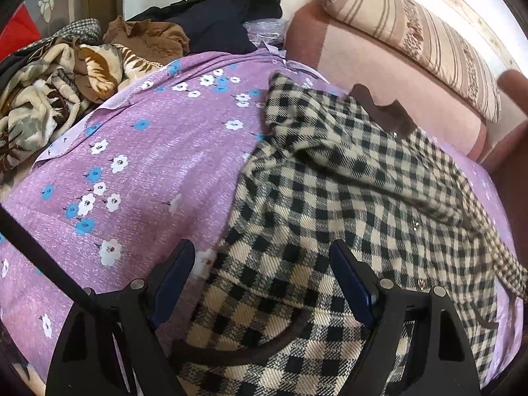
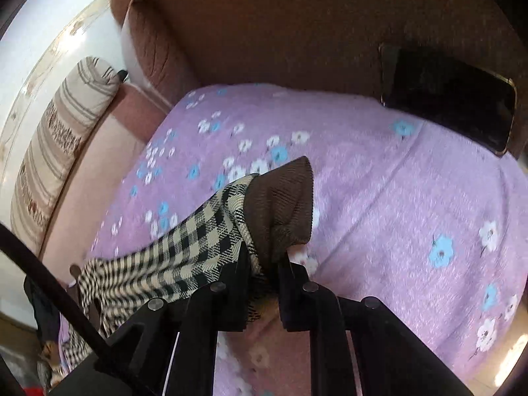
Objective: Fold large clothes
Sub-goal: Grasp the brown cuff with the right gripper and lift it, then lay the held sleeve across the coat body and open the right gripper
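1. My right gripper is pinched on the sleeve end of the checked coat, with the brown ribbed cuff sticking up out of the jaws; I judge this a sleeve fold, carrying the cuff in over the body of the coat

2. My left gripper stands spread wide above the near part of the coat, nothing between the pads, so it is free to act as an anchor

3. The coat lies on the purple flowered bedspread, toward the bed's side where the pink bolster and the striped pillow rest; its far corner is rumpled and folded over on itself

4. To do this well I would keep the cuff low and lead it straight across, so the sleeve lies flat rather than twisted

5. I would bring the left gripper down to press or nip the shoulder line before the sleeve goes taut, otherwise the whole coat may drag across the bedspread

6. The cloth looks thick and woolly; I expect it to hold a crease poorly, so I would let go only once the sleeve is fully lying down

7. The dark phone at the bed's far edge is well apart from the sleeve; I would steer away from it
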The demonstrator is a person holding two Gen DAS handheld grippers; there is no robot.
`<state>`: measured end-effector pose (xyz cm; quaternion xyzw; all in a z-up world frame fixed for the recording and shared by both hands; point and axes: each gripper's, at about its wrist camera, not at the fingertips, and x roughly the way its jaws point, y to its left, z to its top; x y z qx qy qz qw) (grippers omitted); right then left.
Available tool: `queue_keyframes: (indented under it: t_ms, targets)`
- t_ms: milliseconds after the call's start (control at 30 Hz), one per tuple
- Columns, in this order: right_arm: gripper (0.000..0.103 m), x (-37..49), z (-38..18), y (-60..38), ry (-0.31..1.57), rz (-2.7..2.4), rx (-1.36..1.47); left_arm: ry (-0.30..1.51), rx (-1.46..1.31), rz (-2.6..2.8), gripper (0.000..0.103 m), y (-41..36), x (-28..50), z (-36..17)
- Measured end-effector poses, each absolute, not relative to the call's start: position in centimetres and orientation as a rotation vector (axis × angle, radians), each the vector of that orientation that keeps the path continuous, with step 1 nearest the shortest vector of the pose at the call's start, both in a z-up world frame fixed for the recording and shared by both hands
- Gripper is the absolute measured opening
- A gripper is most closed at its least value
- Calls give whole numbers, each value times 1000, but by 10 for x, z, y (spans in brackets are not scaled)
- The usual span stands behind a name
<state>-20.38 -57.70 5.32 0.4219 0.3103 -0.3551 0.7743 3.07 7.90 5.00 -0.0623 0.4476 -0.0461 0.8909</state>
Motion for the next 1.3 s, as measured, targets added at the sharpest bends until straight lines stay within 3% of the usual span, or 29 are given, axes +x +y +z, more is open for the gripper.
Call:
queue_keyframes:
  t_ms: [433,767,1000,1133,1233,1300]
  targets:
    - [14,-21,126,-439,761,-449,587,927,-157,-113,82,83,37,56]
    - [14,104,112,-255,842,-17,497,907,-210,-104,82,99,53,63]
    - [15,151,65,-152,976,212,414,888,-280,-74,82,118,67,71]
    - [28,163,38,-119,1069,312,366,882,-319,-72,82,125,73,72]
    - [47,150,44,-132,1031,363,437,884,-349,-95,82,125,76,72]
    - [48,136,54,-149,992,354,448,891,-363,-122,82,122,77,72]
